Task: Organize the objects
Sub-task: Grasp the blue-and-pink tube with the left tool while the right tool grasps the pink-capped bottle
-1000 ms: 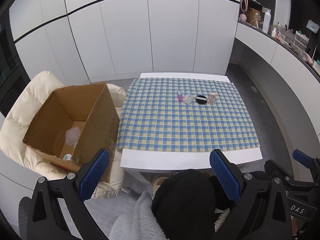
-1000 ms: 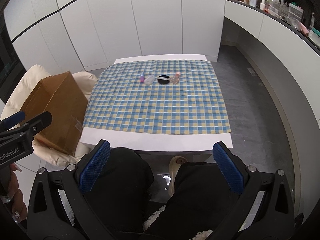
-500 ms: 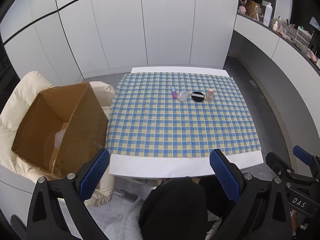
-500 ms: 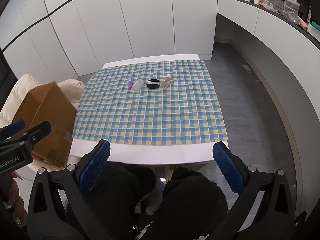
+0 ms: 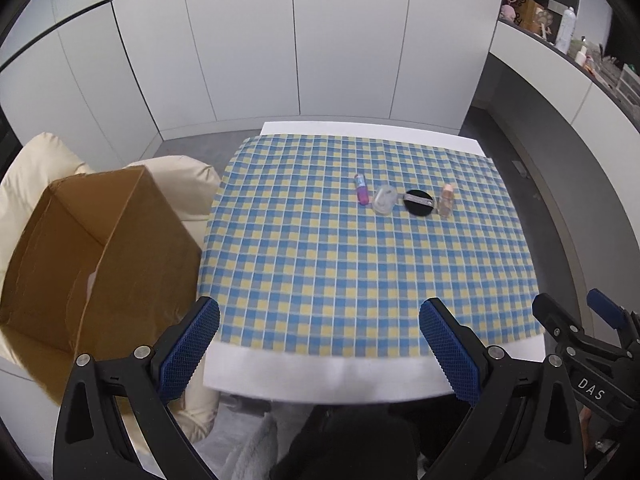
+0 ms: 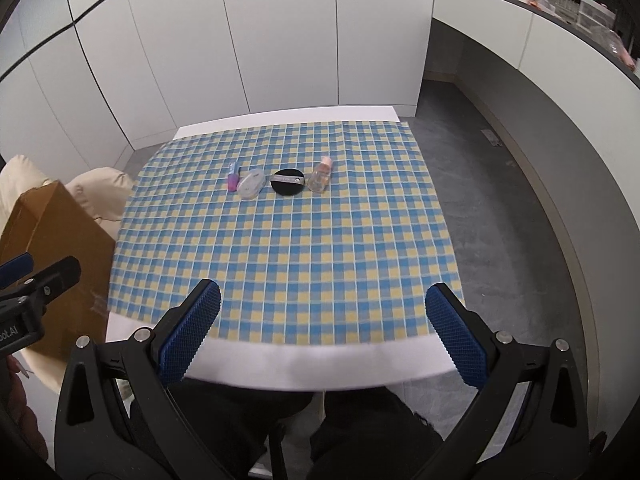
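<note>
Tools both hang spread wide and empty over the tabletop's [image 5: 320,376] near edge: left tool [image 5: 319,344], right tool [image 6: 322,330]. Toward the far edge sit a purple tube [image 5: 362,192], clear compact [image 5: 384,200], black puff [image 5: 418,202] and small bottle [image 5: 445,202] in a row; cardboard box [image 5: 80,240] stands off the left edge.

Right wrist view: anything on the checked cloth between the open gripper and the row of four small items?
Nothing visible. The right gripper hangs open over the near table edge, and only bare blue-and-yellow checked cloth lies before the small purple tube, clear round case, black round compact and clear pink-capped bottle.
</note>
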{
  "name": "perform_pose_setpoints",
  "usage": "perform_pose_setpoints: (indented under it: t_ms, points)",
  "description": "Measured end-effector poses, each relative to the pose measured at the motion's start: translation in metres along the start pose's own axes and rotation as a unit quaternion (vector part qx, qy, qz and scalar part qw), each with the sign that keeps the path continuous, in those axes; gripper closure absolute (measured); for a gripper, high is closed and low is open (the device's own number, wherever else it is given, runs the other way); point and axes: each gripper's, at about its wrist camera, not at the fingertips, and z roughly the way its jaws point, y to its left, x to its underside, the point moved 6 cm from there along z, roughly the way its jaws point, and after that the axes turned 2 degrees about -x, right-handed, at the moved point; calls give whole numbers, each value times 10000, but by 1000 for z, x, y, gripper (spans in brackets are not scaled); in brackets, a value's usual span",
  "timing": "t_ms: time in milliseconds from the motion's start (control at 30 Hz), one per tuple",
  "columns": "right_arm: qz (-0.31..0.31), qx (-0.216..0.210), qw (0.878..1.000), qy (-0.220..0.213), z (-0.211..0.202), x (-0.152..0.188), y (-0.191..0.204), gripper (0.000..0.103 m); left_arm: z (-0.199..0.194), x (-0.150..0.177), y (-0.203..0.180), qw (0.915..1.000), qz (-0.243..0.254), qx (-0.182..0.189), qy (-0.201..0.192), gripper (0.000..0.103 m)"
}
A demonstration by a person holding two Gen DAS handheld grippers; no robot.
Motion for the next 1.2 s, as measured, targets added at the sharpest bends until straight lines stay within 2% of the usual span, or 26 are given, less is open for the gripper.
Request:
perform_pose_setpoints:
  t_ms: [200, 500, 700, 800, 900, 1033, 1200]
  points:
    - [118, -110, 9999, 61, 49, -23, -1, 0, 46, -20, -7, 9998, -53, 58, 167, 3]
    - [387, 110, 9989, 251, 133, -60, -23, 0, 123, -47, 0, 9991, -335, -8, 257, 3]
    - [564, -256, 9973, 393, 192, -73, -30, 0, 184, -62, 0, 9980, -385, -141, 490, 3]
    - [347, -164, 9986, 360, 215, -78, -30, 0, 211, -67, -5, 9972, -363, -86, 645, 3]
    - [160, 5, 9993, 347, 230, -83, -35, 0, 229, -72, -13, 9971, -298, -64, 702, 3]
    - [146, -185, 9994, 249, 243, -90, -43, 0, 246, -76, -24, 9972, -179, 9, 724, 3]
    - [181, -101, 9994, 273, 255, -91, -47, 3, 266, -82, -35, 9973, -136, -75, 712, 3]
